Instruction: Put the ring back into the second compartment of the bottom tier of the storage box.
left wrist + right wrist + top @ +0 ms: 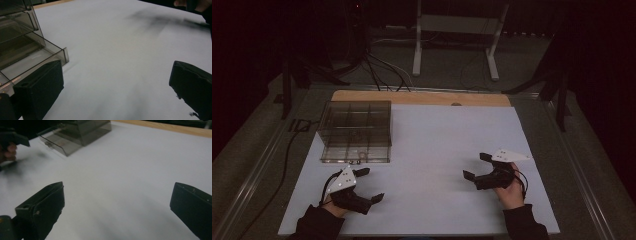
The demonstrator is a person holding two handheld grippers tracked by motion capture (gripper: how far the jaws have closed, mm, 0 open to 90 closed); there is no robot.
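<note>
at ten o'clock on the worktop (pixel 437 150) sits a clear box (pixel 356 131), long axis crosswise; left gripper (pixel 369 185) and right gripper (pixel 477 166) fingers spread wide, empty.

Left gripper (pixel 371 184) and right gripper (pixel 478 166) both gape wide, empty.

1. No text, label, brand or number can be read in any view.
2. The clear box (pixel 356 131), the white sheet (pixel 437 165) on the tabletop and the gripper plates carry no legible marks.
</note>
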